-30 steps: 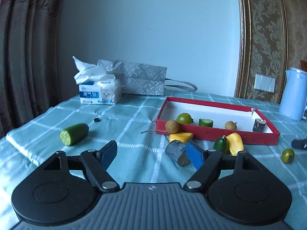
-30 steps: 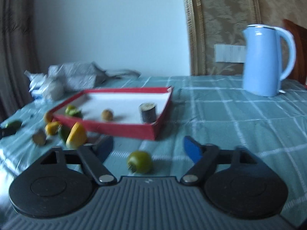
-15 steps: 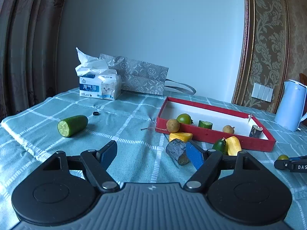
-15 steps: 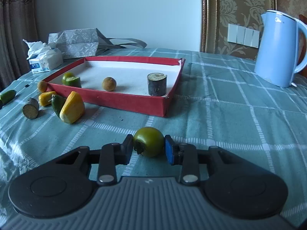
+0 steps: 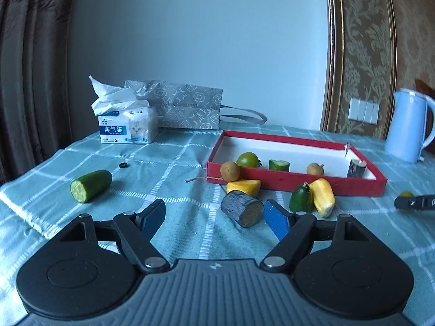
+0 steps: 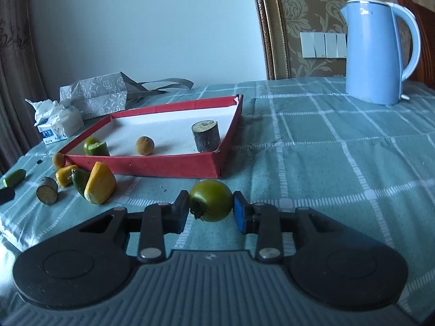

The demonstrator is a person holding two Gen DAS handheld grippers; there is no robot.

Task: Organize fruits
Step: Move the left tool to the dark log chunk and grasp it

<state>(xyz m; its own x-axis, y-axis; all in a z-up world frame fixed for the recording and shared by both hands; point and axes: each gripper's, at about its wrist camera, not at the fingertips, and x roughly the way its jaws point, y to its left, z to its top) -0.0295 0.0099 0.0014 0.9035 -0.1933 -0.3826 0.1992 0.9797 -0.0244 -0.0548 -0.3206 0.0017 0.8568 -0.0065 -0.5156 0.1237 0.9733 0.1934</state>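
My right gripper (image 6: 210, 213) is shut on a green tomato (image 6: 211, 200), just in front of the red tray's (image 6: 168, 164) near corner. Inside the tray lie a brown round fruit (image 6: 145, 145), a dark cut log piece (image 6: 206, 135), a cucumber piece (image 6: 100, 149) and another green tomato (image 5: 247, 159). My left gripper (image 5: 214, 217) stands open above the cloth with nothing between its fingers. Just beyond it lie a dark log piece (image 5: 242, 212), two yellow chunks (image 5: 322, 200) (image 5: 243, 187), a green fruit (image 5: 300, 201) and a brown fruit (image 5: 230, 171). A cucumber half (image 5: 91, 185) lies to the left.
A blue kettle (image 6: 378, 51) stands at the back right. A tissue pack (image 5: 127, 127) and a grey gift bag (image 5: 187, 111) sit at the back left. A small black ring (image 5: 123, 165) lies on the checked green tablecloth (image 6: 339, 163). Curtains hang at the left.
The right gripper closed on the green tomato that lay between its open fingers, and now holds it slightly higher. The left gripper has stayed open, almost in place.
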